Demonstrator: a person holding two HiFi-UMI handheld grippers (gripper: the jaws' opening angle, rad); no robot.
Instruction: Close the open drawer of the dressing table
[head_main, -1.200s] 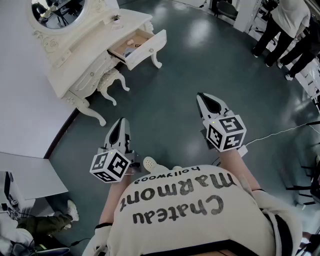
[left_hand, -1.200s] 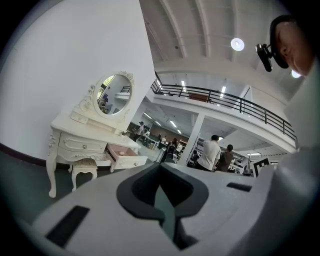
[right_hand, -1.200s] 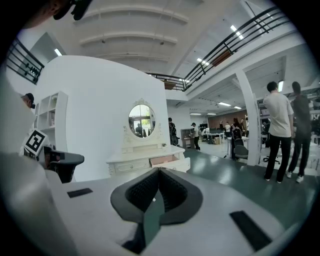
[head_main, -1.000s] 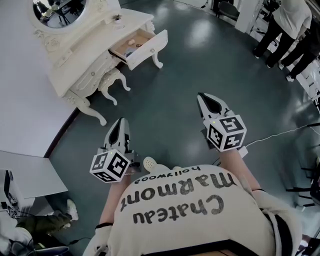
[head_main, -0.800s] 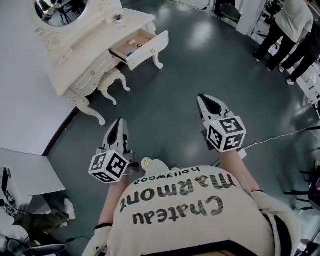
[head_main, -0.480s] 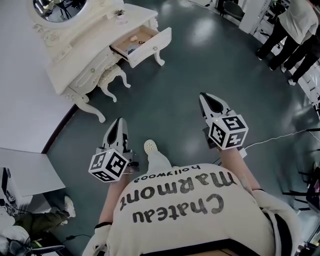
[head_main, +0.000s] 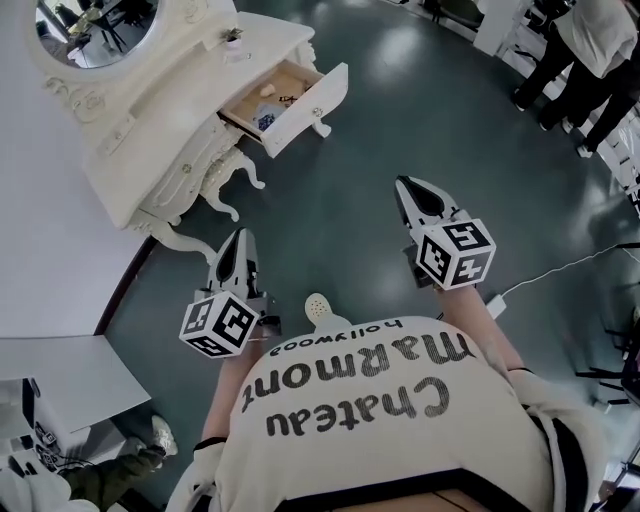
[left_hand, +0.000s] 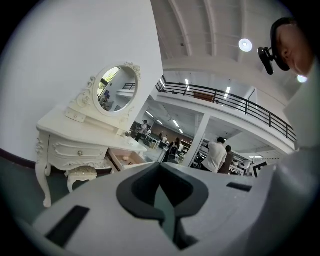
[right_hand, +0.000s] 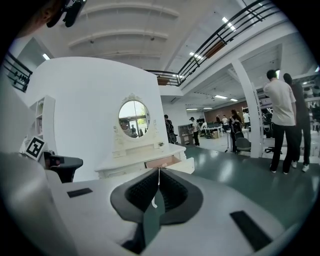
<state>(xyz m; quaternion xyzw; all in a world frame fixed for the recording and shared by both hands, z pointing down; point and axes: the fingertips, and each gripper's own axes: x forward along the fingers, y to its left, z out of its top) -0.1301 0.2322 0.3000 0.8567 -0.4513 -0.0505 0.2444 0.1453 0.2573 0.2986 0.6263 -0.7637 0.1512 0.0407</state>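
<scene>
The dressing table (head_main: 140, 150) stands far left against the white wall, well apart from you across bare floor (head_main: 340, 240). It looks heavy and stiff on its carved legs, so I'd judge it won't shift under a moderate push.

The drawer (head_main: 283, 96) sits at the table's right end, pulled a long way out and angled toward the open floor. It looks like a light wooden box on plain runners: rigid, easy to slide, but liable to jam if you push it off-centre.

Its white front panel (head_main: 312, 106) is the place to work. Press flat on the middle of that panel and drive straight along the drawer's length; the painted face looks smooth, so a tip set near an edge could skid.

Your right gripper (head_main: 412, 195) is the nearer to that end. Its jaws are pressed fully together with nothing between them, which makes a firm blunt pusher. Your left gripper (head_main: 238, 247) is likewise closed and empty, low on the near left.

A few small loose items (head_main: 266, 114) lie in the drawer. A hard slam would probably rattle them, so finish gently.
</scene>
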